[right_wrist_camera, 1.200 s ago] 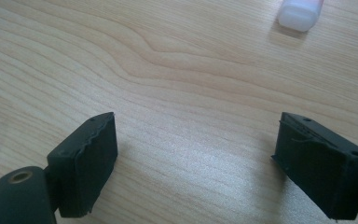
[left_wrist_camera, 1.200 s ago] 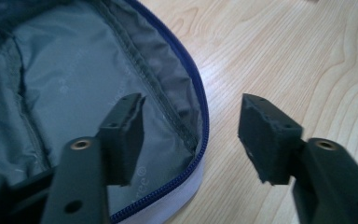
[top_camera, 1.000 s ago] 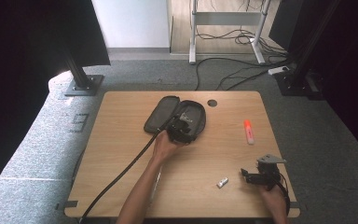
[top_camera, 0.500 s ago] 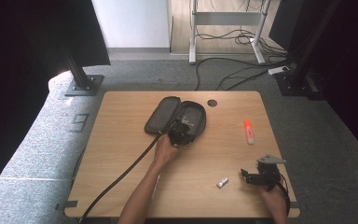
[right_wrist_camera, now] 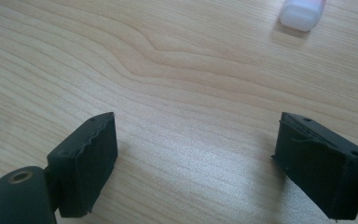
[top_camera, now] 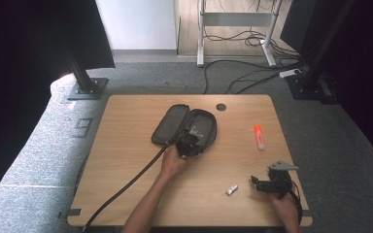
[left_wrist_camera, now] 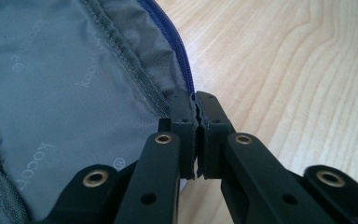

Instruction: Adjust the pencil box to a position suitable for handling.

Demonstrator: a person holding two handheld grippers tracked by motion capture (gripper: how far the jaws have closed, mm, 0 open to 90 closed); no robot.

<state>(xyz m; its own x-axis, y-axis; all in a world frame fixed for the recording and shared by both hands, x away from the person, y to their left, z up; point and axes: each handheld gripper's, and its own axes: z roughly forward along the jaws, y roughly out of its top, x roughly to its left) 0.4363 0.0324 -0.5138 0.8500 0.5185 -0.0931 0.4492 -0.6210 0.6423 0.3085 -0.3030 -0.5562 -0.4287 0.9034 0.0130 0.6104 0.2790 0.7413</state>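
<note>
A dark grey zip pouch (top_camera: 173, 124) lies open in the middle of the wooden table (top_camera: 126, 145). My left gripper (top_camera: 189, 143) is at its right half. In the left gripper view the jaws are pressed together on the pouch's blue-zippered rim (left_wrist_camera: 182, 70), beside the grey lining (left_wrist_camera: 65, 93); the left gripper (left_wrist_camera: 196, 100) is shut on that rim. My right gripper (top_camera: 261, 185) rests low near the table's front right corner. Its jaws stand wide apart over bare wood in the right gripper view, so the right gripper (right_wrist_camera: 196, 144) is open and holds nothing.
An orange highlighter (top_camera: 259, 137) lies right of the pouch. A small white cap-like piece (top_camera: 231, 189) sits just left of the right gripper, also as the white piece (right_wrist_camera: 303, 11). A black cable (top_camera: 126, 187) trails from the left gripper to the front edge. A round hole (top_camera: 221, 107) is near the back.
The left gripper has edged slightly forward and right at the pouch. The right gripper has stayed almost still.
</note>
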